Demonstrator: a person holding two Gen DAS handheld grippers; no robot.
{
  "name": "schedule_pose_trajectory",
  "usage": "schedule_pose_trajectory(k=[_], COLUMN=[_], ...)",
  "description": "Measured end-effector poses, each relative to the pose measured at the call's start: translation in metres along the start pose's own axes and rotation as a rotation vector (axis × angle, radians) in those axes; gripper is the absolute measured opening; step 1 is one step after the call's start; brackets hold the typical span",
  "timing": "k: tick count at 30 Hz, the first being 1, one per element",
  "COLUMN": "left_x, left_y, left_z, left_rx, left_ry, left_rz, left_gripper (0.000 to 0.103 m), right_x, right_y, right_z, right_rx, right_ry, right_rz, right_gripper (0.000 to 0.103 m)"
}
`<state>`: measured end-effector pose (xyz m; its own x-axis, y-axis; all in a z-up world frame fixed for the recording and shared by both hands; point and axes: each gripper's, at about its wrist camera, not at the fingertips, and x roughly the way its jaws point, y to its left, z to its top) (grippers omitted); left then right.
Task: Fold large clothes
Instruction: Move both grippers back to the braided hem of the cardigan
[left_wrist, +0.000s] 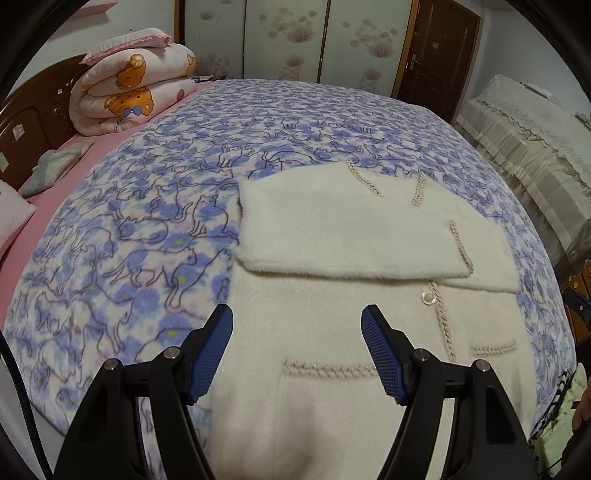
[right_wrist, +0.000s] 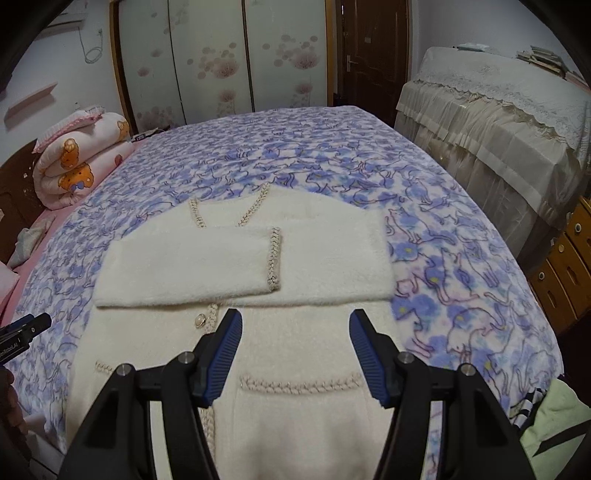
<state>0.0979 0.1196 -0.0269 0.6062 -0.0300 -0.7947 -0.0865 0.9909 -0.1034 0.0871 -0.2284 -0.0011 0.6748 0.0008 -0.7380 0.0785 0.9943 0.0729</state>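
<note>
While I've got both tongs hanging over the bed, the fluffy cream cardigan with braided trim (left_wrist: 332, 332) lies flat on the blue cat-print fleece blanket (left_wrist: 147, 206), both sleeves folded across its chest. My left gripper (left_wrist: 297, 350) is spread wide with nothing in it, right gripper (right_wrist: 295, 354) same deal, empty. Rolled pink bear-print quilt (left_wrist: 133, 88) sits by the headboard.

One cream cardigan (left_wrist: 332, 387) below the fingers; two sleeves folded across it beyond the fingertips; one pearl button (left_wrist: 428, 296); two braid-trimmed pockets, one under each gripper; one rolled quilt (left_wrist: 129, 88) far left of them.
</note>
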Motion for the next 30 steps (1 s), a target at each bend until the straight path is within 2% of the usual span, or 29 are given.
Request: schedule_pose_trajectory(k=[9,13,22,26,30], left_x=[-0.048,-0.054,-0.017,0.012,0.029], left_y=[0.004,0.006,0.026,0.038,0.048], left_z=[-0.051,-0.079,-0.138,-0.155,-0.166], left_rx=[-0.012,-0.002,0.001,-0.003,-0.003], left_ry=[-0.033,-0.031,0.088,0.166,0.208], left_rz=[-0.004,0.018,0.014,0.009,0.014], left_gripper=[0.073,0.076,0.076,0.076,0.076], right_x=[-0.046,-0.047,-0.018,0.008,0.034], right_y=[-0.023,-0.039,-0.087,-0.109,-0.134], right_z=[-0.038,-0.054,-0.086,-0.105,-0.131], right_rx=[-0.026,-0.034,-0.061,-0.09,-0.101], right_ry=[-0.023,0.008,0.157,0.236,0.329], right_rz=[0.0,0.054,0.183,0.16,0.138], right_gripper=[0.06,0.061,0.061,0.061,0.061])
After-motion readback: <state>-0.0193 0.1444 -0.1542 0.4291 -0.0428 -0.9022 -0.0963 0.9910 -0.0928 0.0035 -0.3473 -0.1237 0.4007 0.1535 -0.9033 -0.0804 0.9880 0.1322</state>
